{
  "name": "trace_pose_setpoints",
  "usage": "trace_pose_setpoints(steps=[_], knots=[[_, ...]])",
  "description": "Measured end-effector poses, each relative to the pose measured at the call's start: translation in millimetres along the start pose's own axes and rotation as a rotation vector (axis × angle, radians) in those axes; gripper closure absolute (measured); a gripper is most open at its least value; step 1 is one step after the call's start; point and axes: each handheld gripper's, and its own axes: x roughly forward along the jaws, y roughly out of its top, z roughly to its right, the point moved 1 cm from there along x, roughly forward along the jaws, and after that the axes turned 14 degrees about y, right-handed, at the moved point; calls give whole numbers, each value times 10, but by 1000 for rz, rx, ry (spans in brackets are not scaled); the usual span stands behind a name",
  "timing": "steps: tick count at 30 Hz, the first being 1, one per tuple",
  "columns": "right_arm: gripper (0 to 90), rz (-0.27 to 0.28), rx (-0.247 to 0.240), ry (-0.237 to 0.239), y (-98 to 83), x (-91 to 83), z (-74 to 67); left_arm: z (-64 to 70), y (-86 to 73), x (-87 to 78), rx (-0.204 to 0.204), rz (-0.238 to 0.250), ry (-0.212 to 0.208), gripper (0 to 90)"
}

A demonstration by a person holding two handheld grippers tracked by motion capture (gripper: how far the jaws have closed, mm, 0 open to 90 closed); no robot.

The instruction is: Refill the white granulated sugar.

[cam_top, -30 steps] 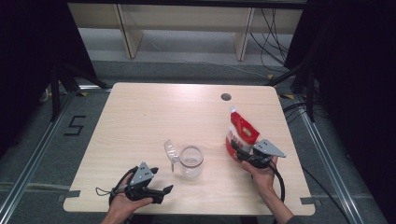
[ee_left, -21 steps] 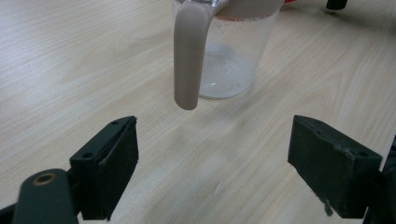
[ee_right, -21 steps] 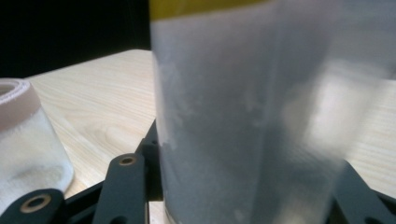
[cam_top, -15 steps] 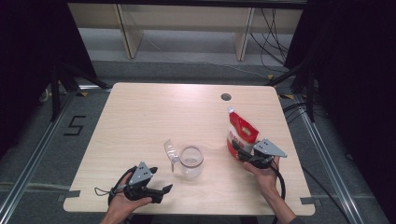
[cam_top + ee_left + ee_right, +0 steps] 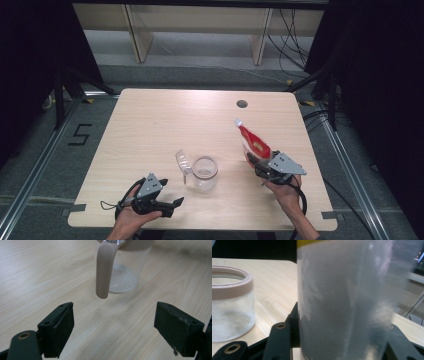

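A red squeeze bottle (image 5: pixel 253 143) with a white cap, tilted up and to the left, is held over the right side of the table. My right gripper (image 5: pixel 256 160) is shut on its lower body. In the right gripper view the bottle's pale side (image 5: pixel 342 302) stands between the black jaws of the right gripper (image 5: pixel 342 345). A clear jug (image 5: pixel 204 174) with a handle (image 5: pixel 183 163) stands on the table left of the bottle. My left gripper (image 5: pixel 175 202) rests near the front edge, open, pointing at the jug. In the left gripper view the jug's handle (image 5: pixel 103 272) lies beyond the open left gripper (image 5: pixel 113 325).
The light wooden table (image 5: pixel 165 120) has a round cable hole (image 5: pixel 242 104) at the back right. Dark curtains and metal floor rails flank it, and shelving stands behind. In the right gripper view the jug (image 5: pixel 229 305) is close on the left.
The right hand has lifted the bottle a little and its cap has swung to the left, toward the jug. The left gripper has stayed where it was.
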Motion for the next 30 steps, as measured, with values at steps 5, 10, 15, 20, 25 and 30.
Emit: trace_pose_setpoints(steps=[5,10,15,20,25,30], knots=[[519,-24,-80,5,74,-2,-77,1,0,0,-7,2,-4,157],[520,-50,-142,8,132,-14,-144,-3,-2,-4,-16,9,-4,157],[521,-74,-268,-3,218,-54,-214,-15,-11,-23,-37,10,1,157],[522,-98,-322,-1,265,-74,-285,-35,-19,-23,-32,7,1,156],[524,-143,-426,12,293,-66,-357,-44,-19,-25,-19,-8,13,155],[525,-175,-489,26,303,-53,-389,-32,-23,-24,-46,-4,8,155]])
